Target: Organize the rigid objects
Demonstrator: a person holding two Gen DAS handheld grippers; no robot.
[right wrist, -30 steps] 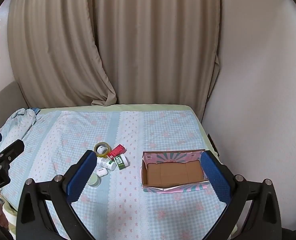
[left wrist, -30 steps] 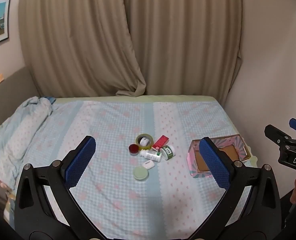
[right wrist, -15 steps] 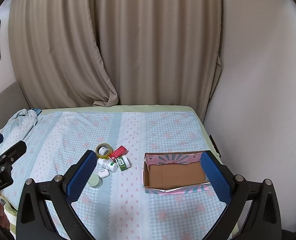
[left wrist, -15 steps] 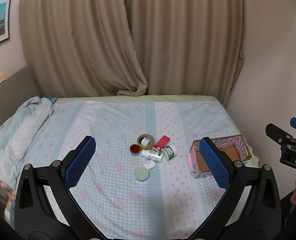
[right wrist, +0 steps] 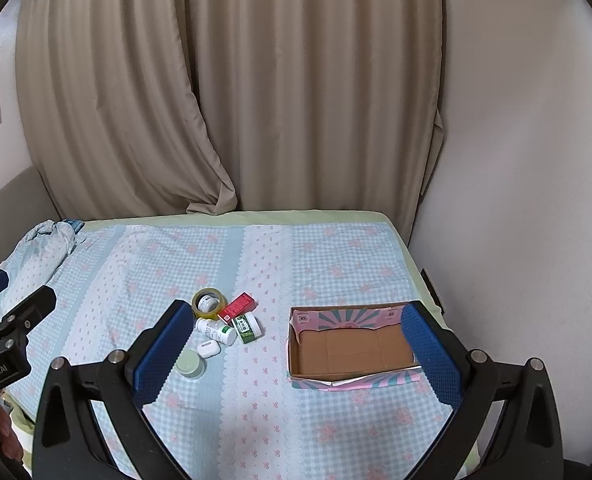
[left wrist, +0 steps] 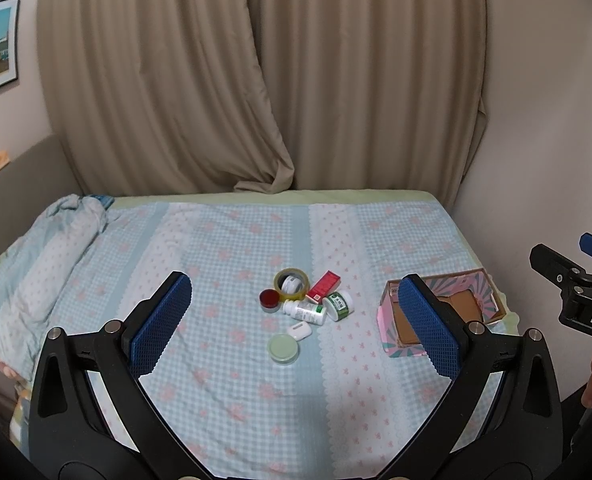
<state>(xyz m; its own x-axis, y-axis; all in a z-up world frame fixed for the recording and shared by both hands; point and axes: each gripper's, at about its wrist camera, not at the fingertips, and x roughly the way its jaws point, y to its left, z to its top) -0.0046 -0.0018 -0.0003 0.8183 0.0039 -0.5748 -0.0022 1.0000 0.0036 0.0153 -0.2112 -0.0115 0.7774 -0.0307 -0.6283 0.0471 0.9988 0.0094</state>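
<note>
Where beige curtains (left wrist: pixel 256 80) hang, a checked bedsheet (left wrist: pixel 236 248) covers the bed

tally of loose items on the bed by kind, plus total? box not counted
Tape rolls: 1, tape roll, with a small white jar in its hole
Jars/tubs: 4, that white jar, red-lidded jar, green-labelled tub, pale green round tin
Bottles: 1, white bottle lying down
Small cartons: 1, red carton
Earbud-type cases: 1, white case
Total: 8
</note>
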